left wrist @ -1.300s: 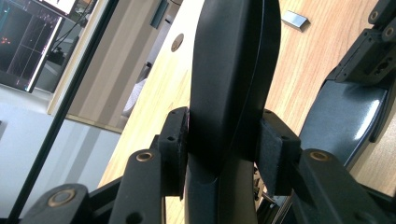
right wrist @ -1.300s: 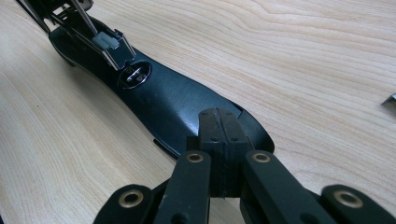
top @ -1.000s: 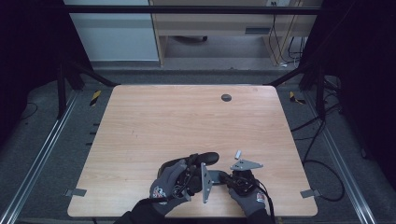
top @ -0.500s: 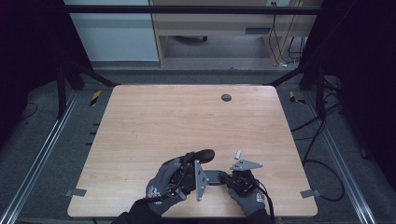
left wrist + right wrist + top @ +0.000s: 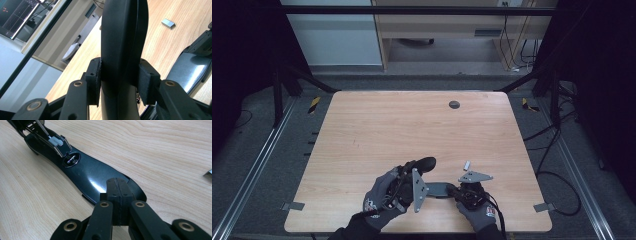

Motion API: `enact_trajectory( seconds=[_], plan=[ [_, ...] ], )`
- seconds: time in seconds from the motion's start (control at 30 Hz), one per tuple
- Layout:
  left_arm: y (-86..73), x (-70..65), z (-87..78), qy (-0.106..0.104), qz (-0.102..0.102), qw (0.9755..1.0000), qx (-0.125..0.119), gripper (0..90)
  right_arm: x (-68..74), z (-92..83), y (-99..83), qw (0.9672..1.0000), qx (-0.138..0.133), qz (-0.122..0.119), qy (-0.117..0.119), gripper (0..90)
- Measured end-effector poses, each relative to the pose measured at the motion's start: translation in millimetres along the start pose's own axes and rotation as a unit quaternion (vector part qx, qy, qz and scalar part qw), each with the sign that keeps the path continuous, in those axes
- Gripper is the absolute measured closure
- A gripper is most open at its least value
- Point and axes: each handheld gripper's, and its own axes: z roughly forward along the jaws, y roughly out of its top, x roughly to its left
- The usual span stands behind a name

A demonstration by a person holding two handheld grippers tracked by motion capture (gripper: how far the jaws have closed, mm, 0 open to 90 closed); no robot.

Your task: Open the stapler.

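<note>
A black stapler lies opened near the table's front edge. Its glossy base [image 5: 438,190] [image 5: 87,173] rests flat on the wood, with the metal magazine [image 5: 56,141] raised at the far end. My left gripper [image 5: 411,171] [image 5: 122,80] is shut on the stapler's black top cover [image 5: 424,163] [image 5: 122,37], which it holds tilted up. My right gripper [image 5: 453,190] [image 5: 117,195] is shut, pads together, its tip over the rear end of the base. A small strip of staples [image 5: 467,164] [image 5: 168,23] lies on the table just beyond the right hand.
The wooden table [image 5: 412,125] has a round dark grommet [image 5: 454,104] at the back. Metal rails run along both sides, cables lie on the floor at the right, and a desk stands behind.
My left hand with the top cover has edged slightly to the left. The right hand and the base have not moved.
</note>
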Motion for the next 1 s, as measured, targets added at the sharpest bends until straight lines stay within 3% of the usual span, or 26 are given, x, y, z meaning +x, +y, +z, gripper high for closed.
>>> enact_trajectory(
  seconds=[0.47,1.0],
  plan=[
    [-5.9,9.7,-7.1,0.002,-0.03,0.9995,-0.011,58.9,0.4,-0.3,0.2,1.0,0.002,0.004,0.0,90.0],
    [-8.1,10.5,-9.9,0.006,-0.033,0.9994,-0.011,59.0,1.4,-0.2,0.3,1.0,0.004,0.001,-0.001,90.0]
  ],
)
